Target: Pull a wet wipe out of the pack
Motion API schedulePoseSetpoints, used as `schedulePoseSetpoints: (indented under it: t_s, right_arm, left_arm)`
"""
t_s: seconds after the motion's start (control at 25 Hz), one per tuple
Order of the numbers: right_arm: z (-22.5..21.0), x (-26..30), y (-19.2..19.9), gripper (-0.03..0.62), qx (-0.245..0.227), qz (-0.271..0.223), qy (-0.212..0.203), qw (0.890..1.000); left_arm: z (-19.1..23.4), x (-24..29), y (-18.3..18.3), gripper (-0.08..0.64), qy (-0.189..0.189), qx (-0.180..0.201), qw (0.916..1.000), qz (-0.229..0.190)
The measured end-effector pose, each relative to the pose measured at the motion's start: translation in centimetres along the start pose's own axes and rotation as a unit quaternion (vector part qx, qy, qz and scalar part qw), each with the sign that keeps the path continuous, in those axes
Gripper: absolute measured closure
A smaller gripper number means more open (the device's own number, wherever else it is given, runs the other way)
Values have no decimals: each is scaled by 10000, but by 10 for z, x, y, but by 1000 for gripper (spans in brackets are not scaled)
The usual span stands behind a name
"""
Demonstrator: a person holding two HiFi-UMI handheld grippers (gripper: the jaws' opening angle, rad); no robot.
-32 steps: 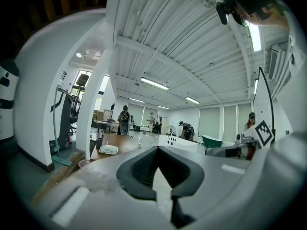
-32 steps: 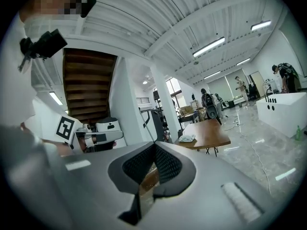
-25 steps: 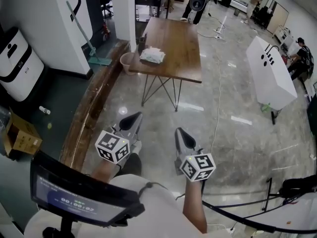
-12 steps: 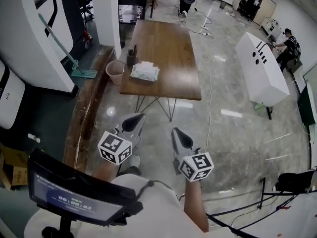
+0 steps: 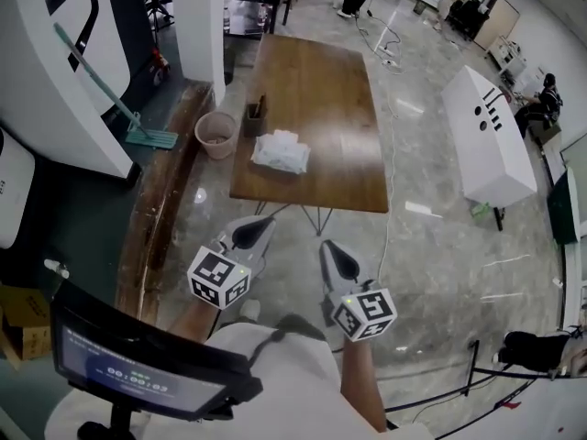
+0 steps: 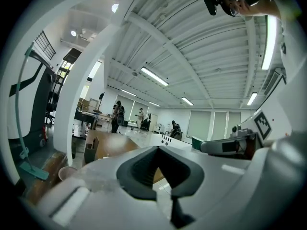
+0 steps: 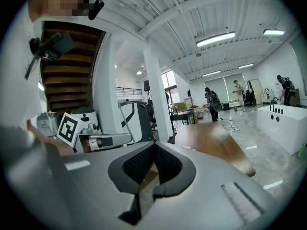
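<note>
Two units are fully closed with nothing between their dark textured pads: the left hand-held gripper (image 5: 249, 236) and the right hand-held gripper (image 5: 337, 257). Both are well apart from the surface (image 5: 321, 81), a rectangular brown wooden top. The wet wipe pack (image 5: 281, 151), white and crumpled, lies near its front left. Beside it stands a dark holder (image 5: 254, 117), contents indistinct. The contents of a round pinkish bucket (image 5: 217, 134) on the glossy floor (image 5: 431, 246) are unclear.
</note>
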State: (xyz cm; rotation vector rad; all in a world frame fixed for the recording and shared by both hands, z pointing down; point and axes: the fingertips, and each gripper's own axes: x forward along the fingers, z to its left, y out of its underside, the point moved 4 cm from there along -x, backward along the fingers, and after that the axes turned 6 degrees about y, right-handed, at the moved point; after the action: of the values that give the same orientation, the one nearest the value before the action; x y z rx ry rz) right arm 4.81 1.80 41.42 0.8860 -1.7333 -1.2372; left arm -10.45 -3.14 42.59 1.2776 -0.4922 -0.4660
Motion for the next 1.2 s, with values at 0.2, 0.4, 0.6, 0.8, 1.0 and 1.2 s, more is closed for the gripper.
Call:
schedulePoseSetpoints:
  t_s: [0.2,0.4,0.6,0.8,1.0,1.2]
  right_arm:
    - [-13,49,-3,586,51,143,-116,9998]
    - [-30,107,-12,586,68,197,-509,9985]
    - [-54,157,-22,586,-88,333,-1017,9942]
    - [-88,201,-32,586,-185,411,-1332,9901]
    - [-119,241,-39,586,-231,509,-1725,9834]
    - [-133,268,-38,586,-346,674,-2163,9734]
  left_arm:
    - [37,10,4,557,-145,-206,9996,97]
    - [74,26,-2,557,-523,-175,9983,190]
    - [105,61,-20,557,-863,-49,9962,112]
    - [129,109,-31,557,-1118,-39,9937,78]
    - [156,152,-29,557,-1437,8,9894,231]
    - [180,173,-27,557,-1767,-44,9838,304]
